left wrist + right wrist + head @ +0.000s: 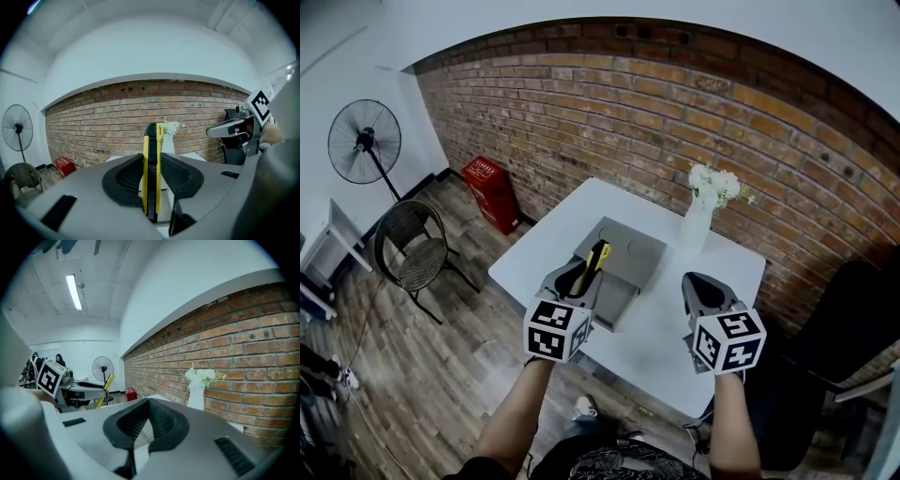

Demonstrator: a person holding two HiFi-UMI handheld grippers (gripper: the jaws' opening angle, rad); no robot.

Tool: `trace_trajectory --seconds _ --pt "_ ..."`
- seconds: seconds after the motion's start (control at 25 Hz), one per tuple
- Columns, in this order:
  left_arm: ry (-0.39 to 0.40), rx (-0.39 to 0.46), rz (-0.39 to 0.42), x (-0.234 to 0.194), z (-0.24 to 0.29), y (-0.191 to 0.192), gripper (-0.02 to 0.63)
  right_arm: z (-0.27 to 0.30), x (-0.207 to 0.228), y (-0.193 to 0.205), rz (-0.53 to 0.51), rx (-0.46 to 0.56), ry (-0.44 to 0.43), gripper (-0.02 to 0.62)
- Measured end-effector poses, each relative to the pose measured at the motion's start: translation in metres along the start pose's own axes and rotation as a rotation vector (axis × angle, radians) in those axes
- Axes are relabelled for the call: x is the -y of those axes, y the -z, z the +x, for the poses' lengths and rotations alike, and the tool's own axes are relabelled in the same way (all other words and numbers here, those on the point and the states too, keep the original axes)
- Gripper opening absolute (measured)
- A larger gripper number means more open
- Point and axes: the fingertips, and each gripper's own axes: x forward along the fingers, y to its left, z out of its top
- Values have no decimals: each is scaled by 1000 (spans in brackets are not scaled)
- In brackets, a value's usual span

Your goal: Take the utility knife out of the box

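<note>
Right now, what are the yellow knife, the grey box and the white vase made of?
The utility knife looks like hard plastic: a smooth yellow shell with a black middle strip. The box looks like matte grey cardboard, with thin flat panels, though that's unsure. The vase seems smooth white ceramic or plastic.

The utility knife (pixel 152 173) is yellow and black. The left gripper (pixel 583 270) and right gripper (pixel 698 281) are grey, with black ribbed pads and black-and-white checked cubes. The box (pixel 628 267) is grey, the table (pixel 675 342) white and the wall (pixel 675 122) red-brown brick. The cabinet (pixel 492 192) at ten o'clock is red.
</note>
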Motion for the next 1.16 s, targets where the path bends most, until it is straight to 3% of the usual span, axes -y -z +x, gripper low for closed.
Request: trace_trajectory --seconds 0.64,1.16 --pt "-54 19 -13 11 -26 0 130 -14 -14 -3 -31 22 -52 18" --pt "-47 22 -12 17 -21 -1 130 -18 -6 -1 -28 26 -47 18"
